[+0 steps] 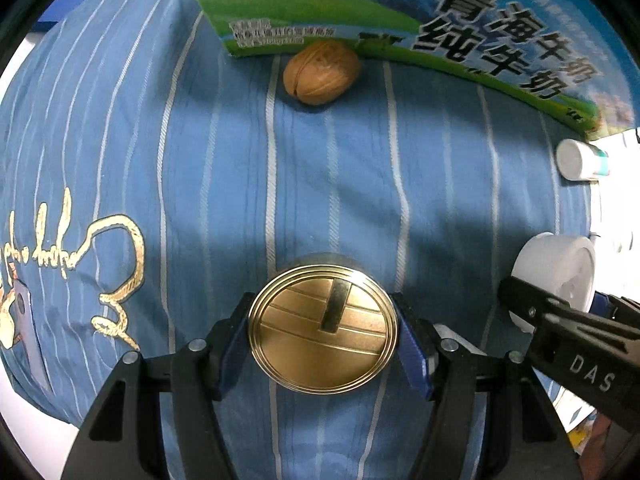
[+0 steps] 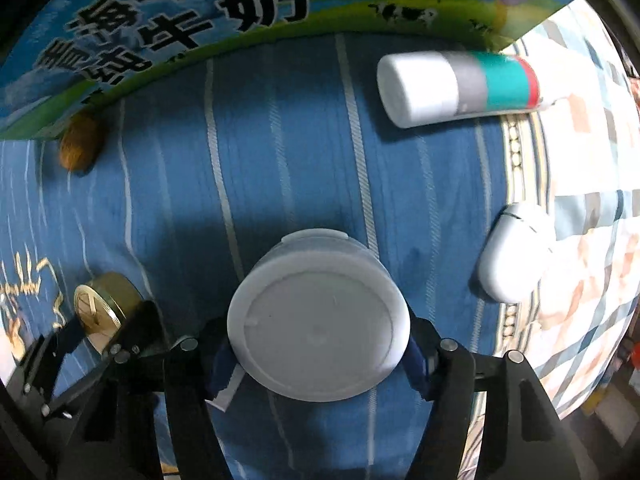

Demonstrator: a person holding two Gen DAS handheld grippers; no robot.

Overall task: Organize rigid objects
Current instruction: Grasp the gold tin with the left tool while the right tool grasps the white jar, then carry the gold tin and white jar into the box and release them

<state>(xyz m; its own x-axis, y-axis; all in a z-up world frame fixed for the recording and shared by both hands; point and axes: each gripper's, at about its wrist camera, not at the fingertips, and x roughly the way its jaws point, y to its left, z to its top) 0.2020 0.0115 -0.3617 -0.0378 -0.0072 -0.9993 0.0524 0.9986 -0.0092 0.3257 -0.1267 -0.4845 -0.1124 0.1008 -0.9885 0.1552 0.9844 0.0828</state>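
Your left claw (image 1: 323,334) grips the gold tin (image 1: 323,328); your right claw (image 2: 318,354) grips the white jar (image 2: 318,328), both over the striped blue cloth (image 1: 328,184).

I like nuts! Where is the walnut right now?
In the left wrist view the walnut lies on the blue striped cloth, right against the milk carton's bottom edge.

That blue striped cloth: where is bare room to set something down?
Widest free patch: mid-cloth, between the walnut, the gold tin and the white jar. Crowded along the milk carton and near the tube and white case.
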